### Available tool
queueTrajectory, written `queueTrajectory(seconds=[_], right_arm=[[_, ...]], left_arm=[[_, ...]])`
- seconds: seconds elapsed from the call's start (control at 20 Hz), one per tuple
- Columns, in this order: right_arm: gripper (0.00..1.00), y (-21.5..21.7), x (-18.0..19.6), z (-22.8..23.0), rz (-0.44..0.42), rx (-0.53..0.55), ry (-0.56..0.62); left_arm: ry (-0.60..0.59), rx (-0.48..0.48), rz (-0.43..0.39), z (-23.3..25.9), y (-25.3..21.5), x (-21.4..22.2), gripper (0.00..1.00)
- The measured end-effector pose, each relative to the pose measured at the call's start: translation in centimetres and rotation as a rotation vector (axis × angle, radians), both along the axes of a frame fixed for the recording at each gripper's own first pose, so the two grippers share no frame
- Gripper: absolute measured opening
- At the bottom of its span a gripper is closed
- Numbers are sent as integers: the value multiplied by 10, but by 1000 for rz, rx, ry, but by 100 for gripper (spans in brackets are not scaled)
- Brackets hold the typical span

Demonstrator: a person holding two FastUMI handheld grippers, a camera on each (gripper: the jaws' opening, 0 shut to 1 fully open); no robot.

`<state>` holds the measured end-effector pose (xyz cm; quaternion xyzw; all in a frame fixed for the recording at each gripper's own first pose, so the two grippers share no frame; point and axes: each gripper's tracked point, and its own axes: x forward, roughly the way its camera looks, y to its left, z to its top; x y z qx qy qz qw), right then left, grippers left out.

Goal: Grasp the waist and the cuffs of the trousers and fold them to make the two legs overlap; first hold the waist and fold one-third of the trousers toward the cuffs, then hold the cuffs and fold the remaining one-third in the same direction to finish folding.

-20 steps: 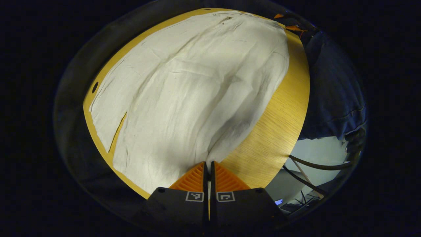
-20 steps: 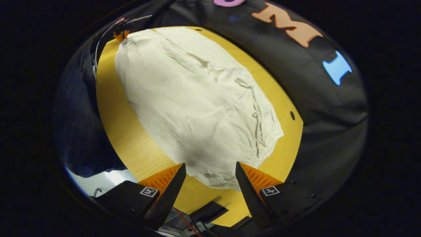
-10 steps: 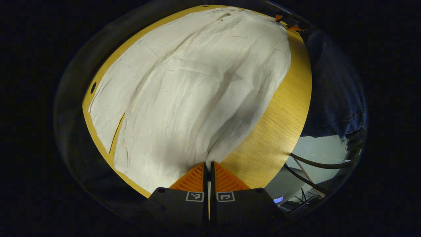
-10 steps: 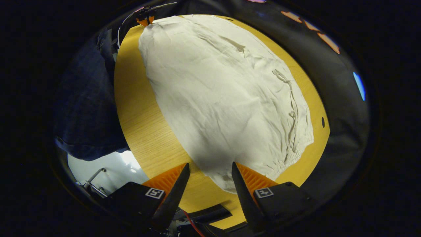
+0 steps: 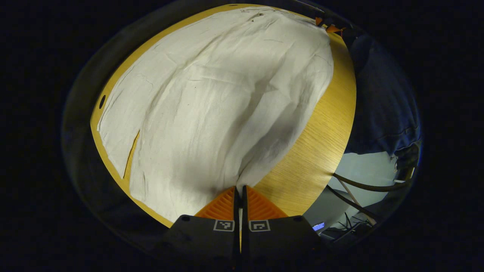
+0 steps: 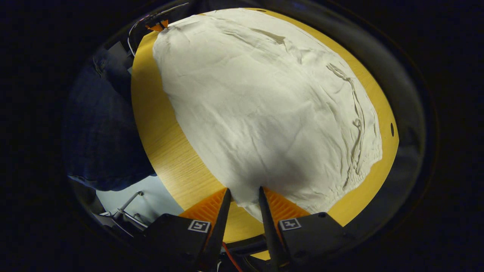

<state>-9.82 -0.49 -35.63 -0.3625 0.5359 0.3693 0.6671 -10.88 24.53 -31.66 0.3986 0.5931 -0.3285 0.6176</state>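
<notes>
White trousers (image 5: 211, 105) lie spread flat on a wooden table (image 5: 321, 132). In the left gripper view, my left gripper (image 5: 239, 189) is shut on the near cuff edge, and the cloth rises in a fold to the fingers. In the right gripper view, the trousers (image 6: 264, 105) show their gathered waist and drawstring (image 6: 355, 124) at the right. My right gripper (image 6: 244, 192) straddles the near waist corner, jaws narrowed with a gap, cloth between them. Far off in each view is the other gripper: the right gripper (image 5: 329, 27) and the left gripper (image 6: 159, 26).
A person in dark blue clothing (image 5: 382, 98) stands at the table's long side, also in the right gripper view (image 6: 102, 124). Cables (image 5: 363, 187) hang below the table edge. Small holes mark the tabletop (image 5: 102, 102) (image 6: 392, 129).
My right gripper has moved forward onto the waist corner and its jaws have narrowed around the cloth. The left gripper stays shut on the cuff, barely shifted.
</notes>
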Motion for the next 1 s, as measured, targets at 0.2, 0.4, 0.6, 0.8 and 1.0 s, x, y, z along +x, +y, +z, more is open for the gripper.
queueTrajectory(seconds=[0.2,0.4,0.6,0.8,1.0], right_arm=[[21,-3,6,0,-39,-17,-20],[10,-4,9,1,-78,-36,-9],[9,-4,8,0,-120,-27,10],[4,-4,9,3,-133,-21,2],[3,-3,21,21,-209,44,-46]], left_arm=[[0,-7,6,0,1,2,0],[1,-8,1,3,2,1,0],[1,-17,9,1,2,2,0],[21,-4,23,2,4,3,0],[50,33,-13,16,8,13,0]])
